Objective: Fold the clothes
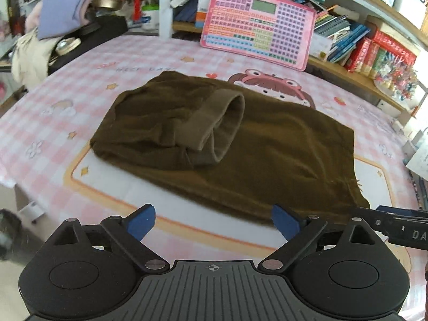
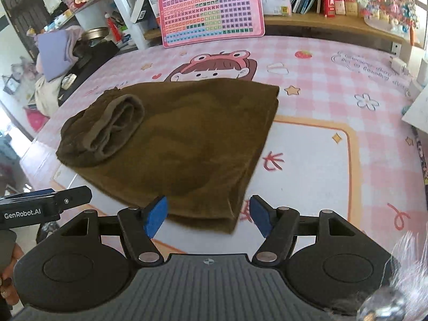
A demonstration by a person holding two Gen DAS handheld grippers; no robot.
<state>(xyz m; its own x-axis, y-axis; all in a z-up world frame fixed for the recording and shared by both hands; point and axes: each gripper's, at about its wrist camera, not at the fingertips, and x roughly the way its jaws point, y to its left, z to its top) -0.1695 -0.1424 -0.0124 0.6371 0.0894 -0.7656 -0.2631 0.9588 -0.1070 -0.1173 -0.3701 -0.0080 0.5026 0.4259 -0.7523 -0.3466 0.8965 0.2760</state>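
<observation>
Left wrist view: the left gripper (image 1: pixel 213 223) hovers over the near edge of the table (image 1: pixel 187 61), its blue pads spread wide and holding nothing. The brown garment (image 1: pixel 267 155) lies flat on the pink checked tablecloth (image 1: pixel 80 80), roughly at the middle of the table, its near hem just ahead of the fingertips. One sleeve, with its ribbed cuff (image 1: pixel 222 125), is already turned in and rests on top of the body toward the garment's left side. The right gripper's finger enters at the right edge of the view, near the garment's near right corner.

Right wrist view: the right gripper (image 2: pixel 208 218) is likewise released, jaws wide apart, with the garment's near right corner lying between and just beyond the pads. No cloth is pinched. The folded-in cuff (image 2: pixel 115 131) shows at the garment's far left. A pink keyboard toy (image 2: pixel 211 8) leans against the shelf at the table's far edge, well apart from the garment.

Progress, as a judgement: the narrowing folds appear done, since the garment forms one compact panel. At least one crosswise fold likely remains: both grippers seem placed to take the near hem and carry it toward the far edge.
</observation>
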